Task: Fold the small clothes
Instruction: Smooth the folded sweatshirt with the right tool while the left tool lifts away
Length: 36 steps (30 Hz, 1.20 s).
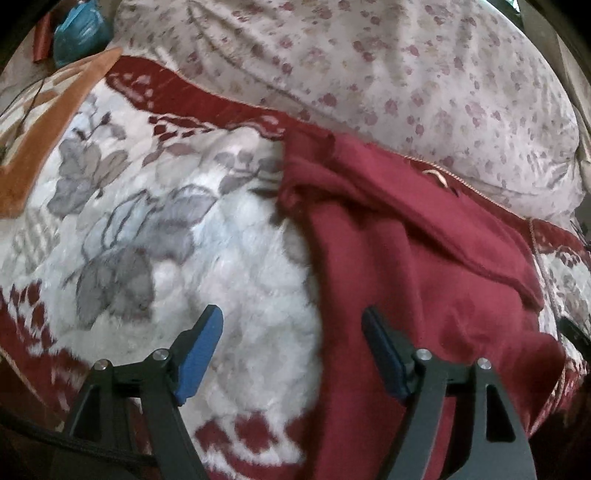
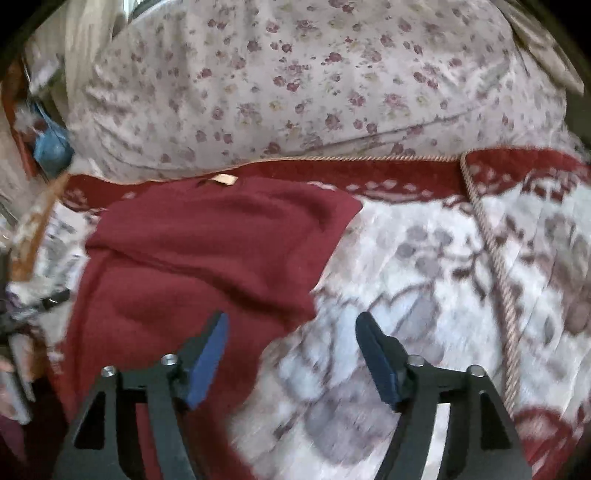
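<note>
A dark red garment (image 1: 413, 280) lies spread on a white blanket with grey flowers (image 1: 207, 258), a small tan label (image 1: 437, 175) near its far edge. My left gripper (image 1: 291, 325) hovers over the garment's left edge, jaws wide apart, nothing between its blue pads (image 1: 201, 350). In the right wrist view the same red garment (image 2: 207, 258) lies left of centre, folded over on itself, its label (image 2: 223, 180) at the far side. My right gripper (image 2: 291, 328) stands open above the garment's right edge, holding nothing.
A large pillow in flowered fabric (image 1: 369, 66) lies behind the garment. The blanket has a dark red border (image 2: 369, 170) with corded trim (image 2: 495, 266). An orange-edged blanket (image 1: 48, 122) and a blue object (image 1: 79, 31) sit at the far left.
</note>
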Each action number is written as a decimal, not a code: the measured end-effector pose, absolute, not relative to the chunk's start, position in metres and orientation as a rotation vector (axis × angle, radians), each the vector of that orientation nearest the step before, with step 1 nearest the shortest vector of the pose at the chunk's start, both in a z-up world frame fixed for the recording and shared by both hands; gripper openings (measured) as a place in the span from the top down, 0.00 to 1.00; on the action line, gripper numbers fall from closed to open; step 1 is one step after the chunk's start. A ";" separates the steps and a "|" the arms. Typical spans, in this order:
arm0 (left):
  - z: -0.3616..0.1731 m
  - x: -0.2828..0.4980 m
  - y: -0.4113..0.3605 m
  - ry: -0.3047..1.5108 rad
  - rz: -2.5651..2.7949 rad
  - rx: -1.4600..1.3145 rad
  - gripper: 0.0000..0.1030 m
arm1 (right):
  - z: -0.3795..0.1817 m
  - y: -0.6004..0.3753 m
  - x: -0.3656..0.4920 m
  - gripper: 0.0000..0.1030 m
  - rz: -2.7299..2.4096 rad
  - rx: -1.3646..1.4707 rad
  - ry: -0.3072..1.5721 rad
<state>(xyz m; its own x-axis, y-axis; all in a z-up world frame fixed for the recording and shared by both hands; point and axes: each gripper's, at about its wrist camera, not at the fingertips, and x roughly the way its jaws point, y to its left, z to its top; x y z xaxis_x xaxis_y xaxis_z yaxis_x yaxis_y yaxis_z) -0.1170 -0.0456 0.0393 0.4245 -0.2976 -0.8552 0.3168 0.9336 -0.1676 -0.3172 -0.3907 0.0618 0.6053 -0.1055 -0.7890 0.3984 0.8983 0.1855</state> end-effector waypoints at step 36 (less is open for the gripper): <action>0.032 -0.021 -0.094 1.009 -0.378 0.152 0.90 | 0.036 -0.368 -0.344 0.16 -0.244 0.475 0.953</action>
